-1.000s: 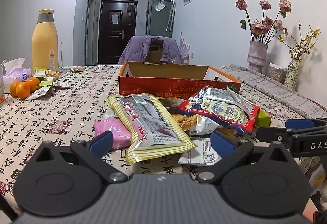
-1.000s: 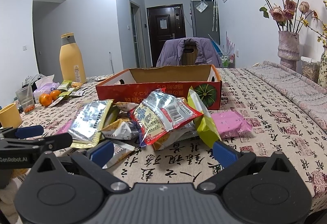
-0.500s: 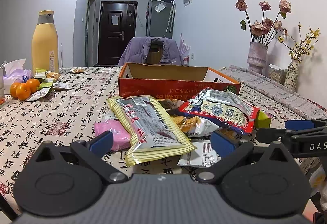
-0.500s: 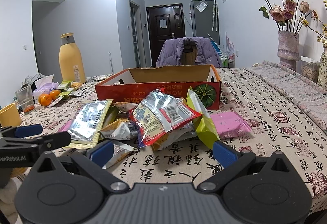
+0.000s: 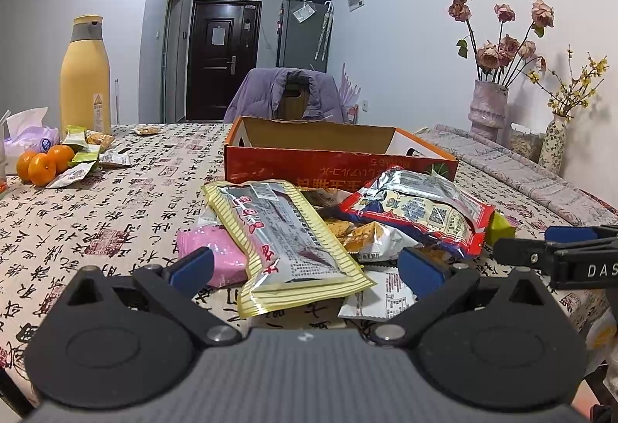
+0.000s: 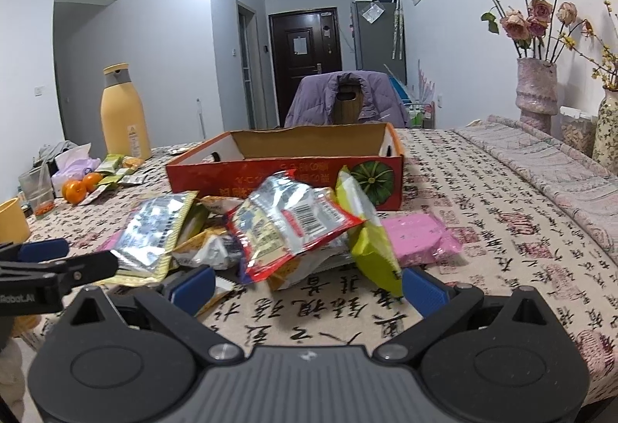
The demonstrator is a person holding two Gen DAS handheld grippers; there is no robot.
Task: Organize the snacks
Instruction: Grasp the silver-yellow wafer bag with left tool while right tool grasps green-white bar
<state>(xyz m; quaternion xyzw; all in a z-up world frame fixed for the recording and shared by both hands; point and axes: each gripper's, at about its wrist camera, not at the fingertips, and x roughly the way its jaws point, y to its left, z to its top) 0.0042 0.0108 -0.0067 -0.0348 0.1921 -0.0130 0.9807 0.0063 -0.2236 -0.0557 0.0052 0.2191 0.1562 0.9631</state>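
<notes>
A heap of snack packets lies on the patterned tablecloth in front of an open red cardboard box (image 5: 340, 164) (image 6: 286, 168). On top are a long yellow-edged silver packet (image 5: 286, 237) (image 6: 154, 230) and a red-edged foil bag (image 5: 421, 207) (image 6: 289, 226). A pink packet (image 5: 216, 257) sits at the heap's left, another pink packet (image 6: 417, 237) at its right beside a yellow-green packet (image 6: 370, 241). My left gripper (image 5: 305, 266) stands open just before the long packet. My right gripper (image 6: 307, 286) stands open before the foil bag. Neither holds anything.
A tall yellow bottle (image 5: 85, 75), oranges (image 5: 46, 162), tissues and small wrappers sit at the far left. A yellow cup (image 6: 11, 220) and a glass (image 6: 36, 187) stand near the left edge. Vases with dried flowers (image 6: 537, 91) line the right. A chair with a purple jacket (image 5: 286, 95) stands behind the box.
Both grippers have edged a little closer to the heap. The packets have not moved.
</notes>
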